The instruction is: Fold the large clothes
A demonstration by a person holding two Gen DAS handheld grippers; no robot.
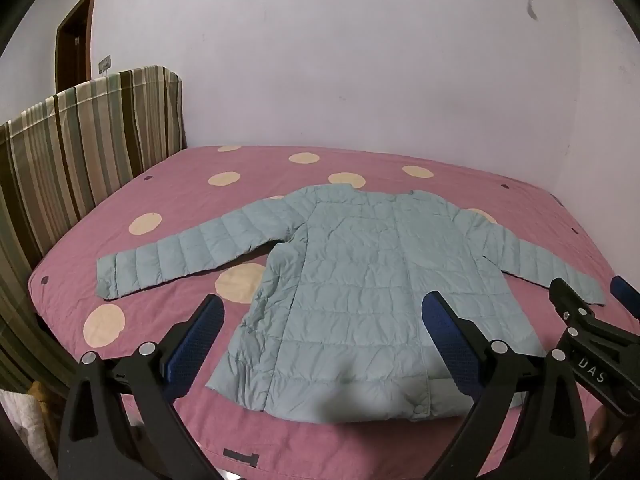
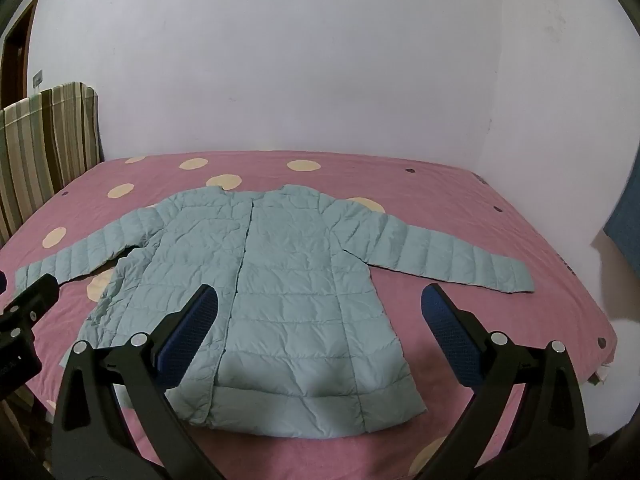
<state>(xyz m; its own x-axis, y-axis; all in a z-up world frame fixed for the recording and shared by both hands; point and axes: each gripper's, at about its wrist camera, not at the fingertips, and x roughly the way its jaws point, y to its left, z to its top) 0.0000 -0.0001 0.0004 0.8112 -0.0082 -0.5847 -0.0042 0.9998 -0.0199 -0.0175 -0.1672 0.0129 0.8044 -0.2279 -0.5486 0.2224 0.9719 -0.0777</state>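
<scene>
The jacket (image 1: 360, 288) lies flat on the bed (image 1: 168, 184), front side up with its closure running down the middle, collar toward twelve o'clock near the wall (image 1: 340, 60) and hem toward six o'clock, close to me. It is pale blue-green and quilted, and both sleeves are spread out, one reaching to nine o'clock and the other to three o'clock. The pink cover under it carries cream dots, some partly hidden by the cloth. My left claw (image 1: 320, 320) hangs over the hem with its blue pads spread wide, gripping nothing and clear of the fabric. My right claw (image 2: 320, 312) hovers at the hem too, equally wide and empty, one pad over the front panel and the other over bare cover at four o'clock. From the left camera I see my right claw's black frame at three o'clock beside the sleeve cuff. A striped headboard (image 1: 80, 148) stands at nine o'clock, with a brown door (image 1: 76, 36) behind it.
</scene>
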